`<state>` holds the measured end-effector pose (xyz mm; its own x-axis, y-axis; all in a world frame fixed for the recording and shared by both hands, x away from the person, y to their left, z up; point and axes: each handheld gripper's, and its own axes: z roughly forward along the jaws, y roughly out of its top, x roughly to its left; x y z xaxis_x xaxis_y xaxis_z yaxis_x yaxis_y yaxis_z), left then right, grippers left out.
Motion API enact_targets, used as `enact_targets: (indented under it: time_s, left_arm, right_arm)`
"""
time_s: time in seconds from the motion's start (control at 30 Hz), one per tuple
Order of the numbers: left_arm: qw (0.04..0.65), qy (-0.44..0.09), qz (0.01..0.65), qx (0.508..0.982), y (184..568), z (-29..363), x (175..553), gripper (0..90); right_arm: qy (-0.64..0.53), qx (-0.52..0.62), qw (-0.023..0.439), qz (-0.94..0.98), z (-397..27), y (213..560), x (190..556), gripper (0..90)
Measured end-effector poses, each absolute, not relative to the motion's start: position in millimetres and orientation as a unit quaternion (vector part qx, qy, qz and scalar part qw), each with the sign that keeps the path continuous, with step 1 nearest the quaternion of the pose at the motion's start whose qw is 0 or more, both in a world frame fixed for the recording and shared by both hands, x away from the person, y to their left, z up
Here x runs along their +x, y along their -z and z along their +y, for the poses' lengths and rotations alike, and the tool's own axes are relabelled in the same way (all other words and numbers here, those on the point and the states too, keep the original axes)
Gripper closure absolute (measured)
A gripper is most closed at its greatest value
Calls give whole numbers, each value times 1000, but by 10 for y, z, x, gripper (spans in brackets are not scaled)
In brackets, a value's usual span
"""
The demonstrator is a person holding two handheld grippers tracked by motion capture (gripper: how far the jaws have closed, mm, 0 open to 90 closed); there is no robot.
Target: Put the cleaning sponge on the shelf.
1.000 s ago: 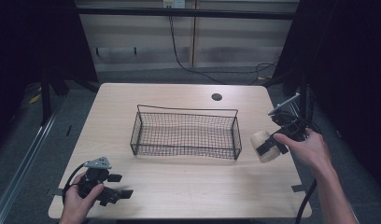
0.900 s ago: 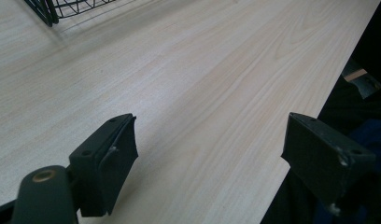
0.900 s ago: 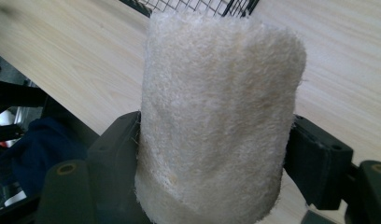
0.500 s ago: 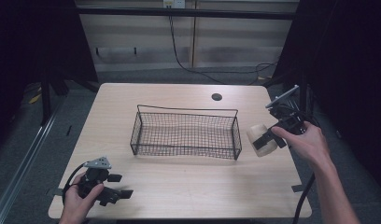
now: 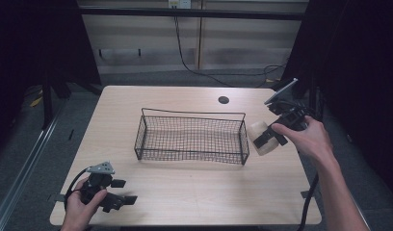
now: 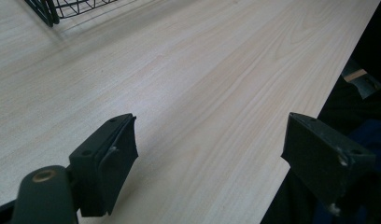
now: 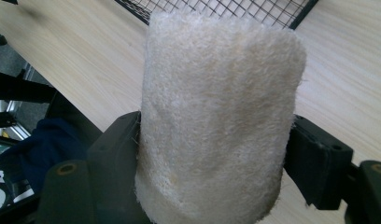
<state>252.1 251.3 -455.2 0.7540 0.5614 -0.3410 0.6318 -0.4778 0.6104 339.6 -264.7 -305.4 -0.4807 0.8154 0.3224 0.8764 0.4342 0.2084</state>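
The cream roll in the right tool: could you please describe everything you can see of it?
The cream roll is a stubby cylinder with a fuzzy, fibrous surface, like loofah or coarse sponge. The right tool grips it by its sides, both black pads pressing in. It hangs above the table, just off the right end of the wire basket, without touching either.

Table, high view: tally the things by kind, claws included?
Wire basket: 1
Loofah roll: 1, clamped in the right claw just past the basket's right end
Claws: 2, the left claw open with nothing in it, at the near left of the table
Total: 4
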Motion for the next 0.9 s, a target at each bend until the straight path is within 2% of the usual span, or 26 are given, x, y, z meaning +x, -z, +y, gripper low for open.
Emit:
enact_targets:
  time_s: [0.9]
  left_arm:
    - [376, 46, 347, 858, 4550, 2521, 2524, 173]
  right_arm:
    - [152, -472, 106, -862, -2146, 3083, 3815, 249]
